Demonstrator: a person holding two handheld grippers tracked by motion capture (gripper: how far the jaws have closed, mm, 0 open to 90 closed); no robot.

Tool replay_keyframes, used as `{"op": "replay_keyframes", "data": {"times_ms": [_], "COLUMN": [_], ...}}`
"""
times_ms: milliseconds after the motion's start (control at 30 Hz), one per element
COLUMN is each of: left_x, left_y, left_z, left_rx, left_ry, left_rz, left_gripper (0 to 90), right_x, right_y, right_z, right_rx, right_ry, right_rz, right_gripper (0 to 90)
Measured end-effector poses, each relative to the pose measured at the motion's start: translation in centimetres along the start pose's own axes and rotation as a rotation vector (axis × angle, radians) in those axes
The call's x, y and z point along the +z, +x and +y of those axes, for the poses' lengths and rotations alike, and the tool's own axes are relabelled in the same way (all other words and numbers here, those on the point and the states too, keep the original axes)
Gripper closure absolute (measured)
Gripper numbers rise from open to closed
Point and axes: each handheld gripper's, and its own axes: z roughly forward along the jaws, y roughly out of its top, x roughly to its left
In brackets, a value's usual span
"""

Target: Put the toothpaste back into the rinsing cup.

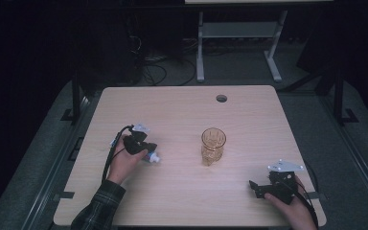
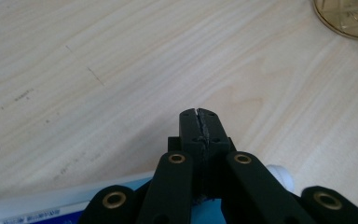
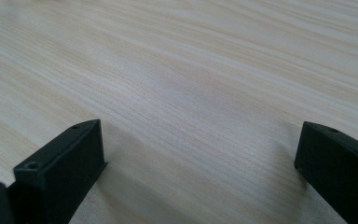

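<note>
My left gripper (image 1: 146,149) sits over the left half of the wooden table (image 1: 182,110), and in its own view the two black jaws meet tip to tip with only a hairline seam between them, pinching nothing at the tips. A toothpaste tube (image 1: 151,156) lies under it: in the high view its white cap pokes out just to the right of the gripper, and in the left gripper view the tube's white and blue body (image 2: 42,207) runs along the bottom edge beneath the linkage, with the cap at the right. Whether the gripper body presses on the tube I cannot tell. An amber cut-glass tumbler (image 1: 213,146) stands upright near the table's middle, apart from both tools. My right gripper (image 1: 258,188) rests at the near right corner, jaws spread wide over bare wood, touching nothing between them.
</note>
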Motion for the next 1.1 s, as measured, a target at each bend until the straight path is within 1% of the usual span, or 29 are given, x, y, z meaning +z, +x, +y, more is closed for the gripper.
{"op": "replay_keyframes", "data": {"times_ms": [167,267,367,433,600,633,700,733,900,933,1100], "left_x": [-0.6,-1.1,-1.4,-1.8,-2.5,-2.7,-2.9,-3.0,-3.9,-4.0,-4.7], "left_y": [-0.4,-0.5,-0.6,-0.8,-0.9,-1.0,-1.0,-1.1,-1.2,-1.3,-1.4], "left_z": [-0.8,-1.2,-1.6,-2.0,-2.7,-3.0,-3.2,-3.4,-4.4,-4.6,-5.3], "left_rx": [0.002,-0.005,-0.005,-0.015,-0.016,-0.020,-0.020,-0.026,-0.026,-0.035,-0.036], "left_ry": [0.006,-0.004,-0.007,-0.012,-0.011,-0.013,-0.013,-0.015,-0.009,-0.013,-0.009], "left_rz": [-0.004,-0.016,-0.017,-0.020,-0.022,-0.020,-0.022,-0.021,-0.022,-0.024,-0.023], "left_gripper": [90.0,90.0,90.0,90.0,90.0,90.0,90.0,90.0,90.0,90.0,90.0], "right_x": [0.0,0.0,0.0,0.0,0.0,0.0,0.0,0.0,0.0,0.0,0.0], "right_y": [0.0,0.0,0.0,0.0,0.0,0.0,0.0,0.0,0.0,0.0,0.0], "right_z": [0.0,0.0,0.0,0.0,0.0,0.0,0.0,0.0,0.0,0.0,0.0], "right_rx": [0.000,0.000,0.000,-0.001,0.000,0.000,0.000,0.000,0.000,0.000,0.000], "right_ry": [0.000,0.000,0.000,0.000,0.000,0.000,0.000,0.000,0.000,0.000,0.000], "right_rz": [0.000,0.000,0.000,0.000,0.000,0.000,0.000,0.000,0.000,0.000,0.000], "right_gripper": [0.7,0.7,0.7,0.7,0.7,0.7,0.7,0.7,0.7,0.7,0.7]}}
